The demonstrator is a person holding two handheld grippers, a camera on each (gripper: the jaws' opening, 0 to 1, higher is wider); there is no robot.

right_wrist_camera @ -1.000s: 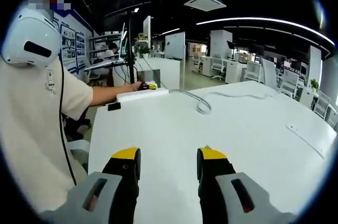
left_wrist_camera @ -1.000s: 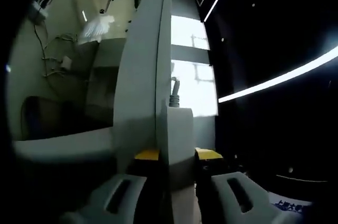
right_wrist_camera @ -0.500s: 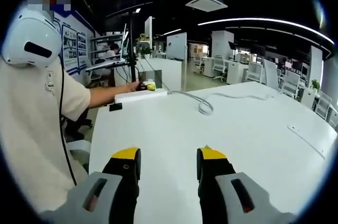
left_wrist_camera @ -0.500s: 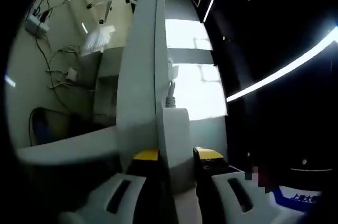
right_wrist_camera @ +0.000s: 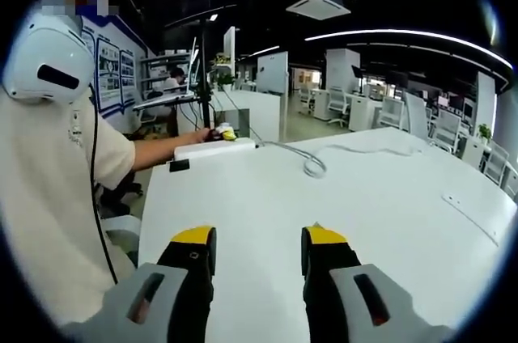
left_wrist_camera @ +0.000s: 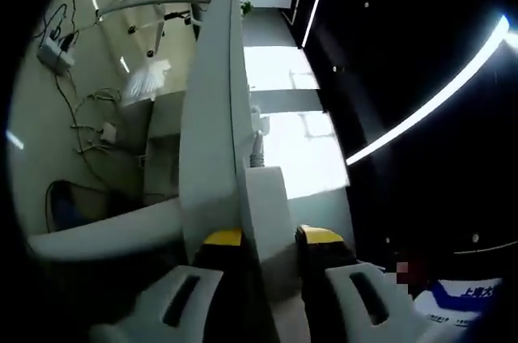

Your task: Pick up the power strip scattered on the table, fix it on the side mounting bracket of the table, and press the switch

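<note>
Left gripper [left_wrist_camera: 267,239] pinches the strip [left_wrist_camera: 261,197], edge-on along the table edge [left_wrist_camera: 212,116].
Right gripper [right_wrist_camera: 256,247] hangs spread, well apart from the strip's long axis at the far edge.

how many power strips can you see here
1. The white power strip lies at the far left edge of the table in the right gripper view, held by the left gripper; its cable trails across the tabletop. The left gripper view shows the same strip between its jaws.

Left hand-held gripper [left_wrist_camera: 271,238] — jaws clamped, arm outstretched; right hand-held gripper [right_wrist_camera: 257,247] — jaws apart, empty.
</note>
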